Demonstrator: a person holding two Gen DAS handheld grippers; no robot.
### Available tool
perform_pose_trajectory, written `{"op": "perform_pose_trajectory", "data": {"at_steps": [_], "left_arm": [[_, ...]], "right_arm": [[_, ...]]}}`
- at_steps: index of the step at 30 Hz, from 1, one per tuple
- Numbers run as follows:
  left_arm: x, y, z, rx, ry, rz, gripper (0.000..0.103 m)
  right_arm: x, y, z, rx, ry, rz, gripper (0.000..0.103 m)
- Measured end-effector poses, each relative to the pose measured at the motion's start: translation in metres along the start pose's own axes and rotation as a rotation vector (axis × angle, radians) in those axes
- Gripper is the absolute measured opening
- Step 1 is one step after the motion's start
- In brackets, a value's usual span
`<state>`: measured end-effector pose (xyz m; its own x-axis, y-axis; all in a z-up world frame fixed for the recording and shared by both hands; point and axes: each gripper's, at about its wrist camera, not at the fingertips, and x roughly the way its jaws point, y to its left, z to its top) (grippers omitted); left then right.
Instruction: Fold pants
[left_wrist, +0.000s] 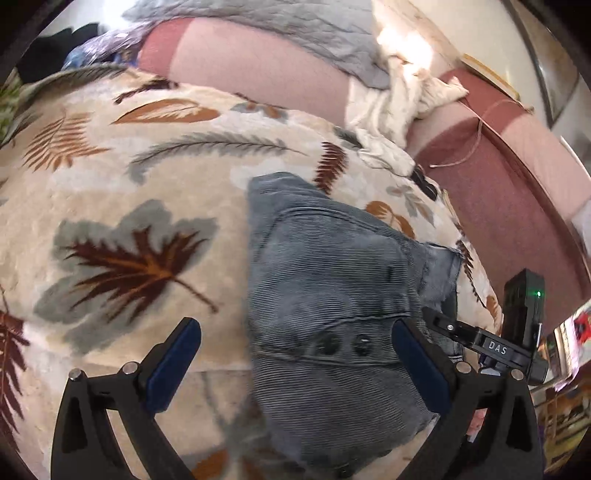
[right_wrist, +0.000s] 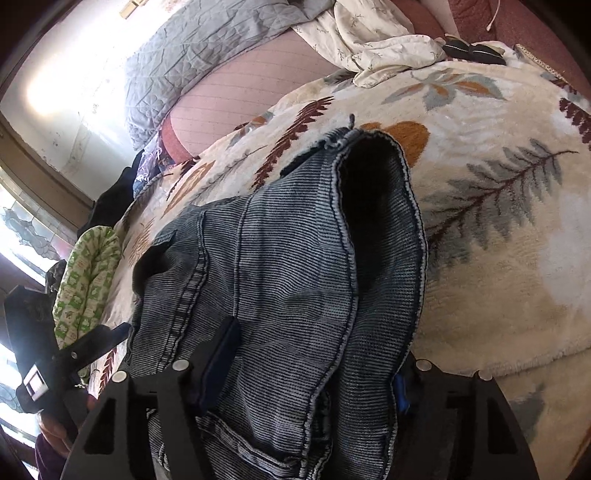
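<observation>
Left tool (left_wrist: 297, 341): jaws wide apart, nothing pinched; blue pads (left_wrist: 173, 369) hovering over the waist end of the pants (left_wrist: 325, 295), one pad above the bare blanket (left_wrist: 122, 192), the other above the denim by the two dark buttons (left_wrist: 341, 345).

Right tool (right_wrist: 314, 369): spread fairly wide with the bunched denim of the pants (right_wrist: 288, 266) filling the gap; one blue pad (right_wrist: 218, 365) lying against the cloth, the other almost buried under the fold. Cannot tell whether truly gripped or merely straddled.

Pants: grey-blue ribbed denim, lying on the leaf-patterned blanket on a bed. Long axis running away from both tools toward the far side of the bed. In the right wrist view, a gaping dark leg opening (right_wrist: 373, 206) facing up and away, its frayed hem at the far end. In the left wrist view, the far edge of the denim folded and fairly straight.

Open room: broad bare blanket left of the denim in the left wrist view, more to the right in the right wrist view. Farther out, a pink mattress (left_wrist: 258, 62), a grey quilt (left_wrist: 295, 26), a crumpled cream cloth (left_wrist: 399, 103).
</observation>
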<state>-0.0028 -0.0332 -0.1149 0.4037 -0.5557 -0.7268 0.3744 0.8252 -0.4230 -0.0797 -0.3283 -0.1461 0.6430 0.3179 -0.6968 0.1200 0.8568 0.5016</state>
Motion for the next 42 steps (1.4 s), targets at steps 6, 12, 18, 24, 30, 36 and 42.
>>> {"op": "perform_pose_trajectory", "data": {"at_steps": [6,12,18,24,30,36,42], "left_arm": [[0.026,-0.006,-0.003,-0.025,0.121,-0.061,0.103],[0.034,-0.013,-0.005,-0.016,0.135,-0.110,0.103],[0.037,-0.031,-0.009,0.052,0.127,-0.106,0.103],[0.033,-0.037,-0.011,0.077,0.096,-0.089,0.083],[0.021,-0.048,-0.007,0.131,0.056,-0.087,0.059],[0.006,-0.058,-0.003,0.179,0.018,-0.072,0.046],[-0.012,-0.055,0.004,0.172,-0.019,-0.049,0.042]], "right_arm": [[-0.001,-0.001,0.000,0.008,-0.005,0.000,0.072],[-0.001,-0.001,0.000,0.007,-0.006,-0.001,0.072],[-0.001,-0.002,-0.001,0.016,-0.008,0.002,0.074],[-0.001,0.004,-0.001,-0.009,-0.016,-0.013,0.064],[-0.006,0.016,-0.001,-0.057,-0.051,-0.040,0.049],[-0.013,0.029,-0.001,-0.105,-0.095,-0.069,0.042],[-0.026,0.055,-0.002,-0.183,-0.180,-0.060,0.034]]}}
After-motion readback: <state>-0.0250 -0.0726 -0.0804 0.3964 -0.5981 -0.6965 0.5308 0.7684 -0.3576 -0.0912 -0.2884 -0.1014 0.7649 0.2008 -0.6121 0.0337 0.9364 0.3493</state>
